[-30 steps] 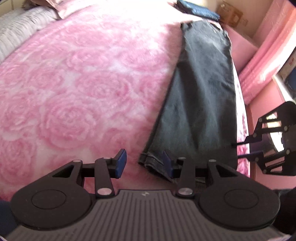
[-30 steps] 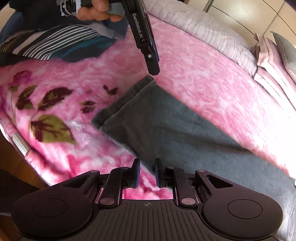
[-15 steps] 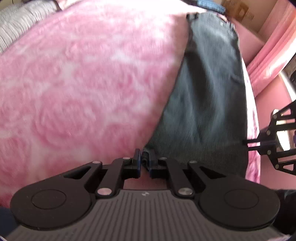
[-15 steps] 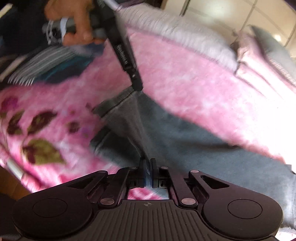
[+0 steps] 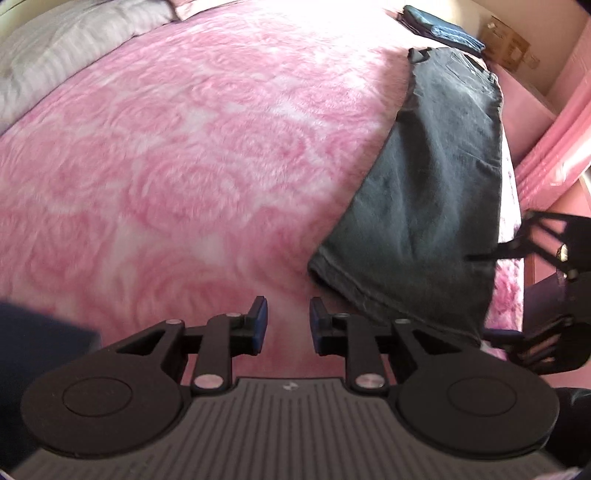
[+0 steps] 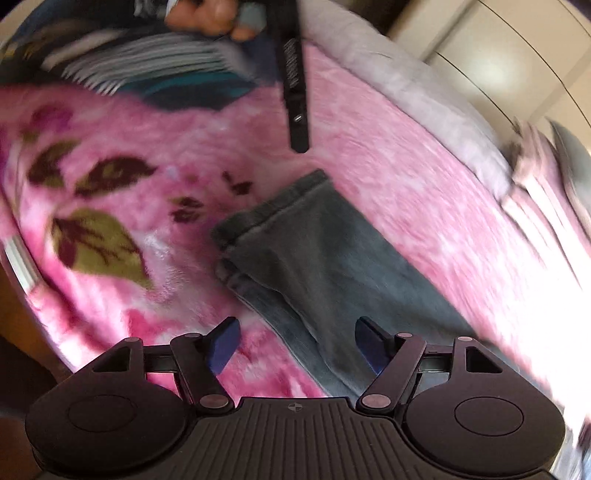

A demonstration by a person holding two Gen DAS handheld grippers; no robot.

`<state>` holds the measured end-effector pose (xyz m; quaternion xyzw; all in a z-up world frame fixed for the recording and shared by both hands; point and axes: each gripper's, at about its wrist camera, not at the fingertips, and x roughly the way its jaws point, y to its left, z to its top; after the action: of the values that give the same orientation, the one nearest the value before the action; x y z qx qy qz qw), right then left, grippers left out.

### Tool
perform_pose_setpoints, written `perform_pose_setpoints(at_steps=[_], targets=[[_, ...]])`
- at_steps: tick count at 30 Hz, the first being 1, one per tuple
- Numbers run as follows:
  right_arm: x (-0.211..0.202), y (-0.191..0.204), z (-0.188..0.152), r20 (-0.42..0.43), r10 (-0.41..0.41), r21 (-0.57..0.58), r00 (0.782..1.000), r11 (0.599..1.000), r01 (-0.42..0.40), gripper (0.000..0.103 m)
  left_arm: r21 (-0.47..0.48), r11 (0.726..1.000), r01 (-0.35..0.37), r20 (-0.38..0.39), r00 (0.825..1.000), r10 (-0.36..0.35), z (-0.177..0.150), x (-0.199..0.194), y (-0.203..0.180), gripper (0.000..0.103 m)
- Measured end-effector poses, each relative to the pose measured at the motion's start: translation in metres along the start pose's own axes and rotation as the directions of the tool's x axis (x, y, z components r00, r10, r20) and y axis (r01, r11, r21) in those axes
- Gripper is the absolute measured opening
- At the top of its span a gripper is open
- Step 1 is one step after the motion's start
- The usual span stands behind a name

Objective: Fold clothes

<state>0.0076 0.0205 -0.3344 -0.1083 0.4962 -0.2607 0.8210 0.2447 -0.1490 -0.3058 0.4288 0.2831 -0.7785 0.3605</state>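
Dark grey jeans (image 5: 432,206) lie folded lengthwise on the pink rose blanket (image 5: 166,166), hem near me and waistband far right. My left gripper (image 5: 284,319) is open and empty, just left of the hem corner. In the right wrist view the jeans (image 6: 317,266) show their hem end, slightly bunched. My right gripper (image 6: 297,343) is open wide and empty, over the trouser leg's near edge. The left gripper (image 6: 295,92) shows there above the hem, held by a hand. The right gripper shows at the left view's right edge (image 5: 546,280).
A striped garment (image 6: 147,70) lies at the blanket's far end. A grey pillow or cover (image 5: 62,62) lies at the back left. Folded blue clothes (image 5: 439,26) sit beyond the waistband. The bed edge (image 5: 517,206) runs along the right, with pink furniture beside it.
Half a second ago both grippers were shut on the jeans' hem. Both have opened and let go, and the hem lies on the blanket. Both grippers have pulled back a little.
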Motion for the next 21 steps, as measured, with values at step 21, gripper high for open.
perform_pose_setpoints(at_steps=[21], targets=[[-0.105, -0.32, -0.288, -0.014, -0.342, 0.996, 0.939, -0.085, -0.016, 0.016, 0.09, 0.995, 0.032, 0.036, 0.999, -0.035, 0.118, 0.043, -0.134, 0.024]])
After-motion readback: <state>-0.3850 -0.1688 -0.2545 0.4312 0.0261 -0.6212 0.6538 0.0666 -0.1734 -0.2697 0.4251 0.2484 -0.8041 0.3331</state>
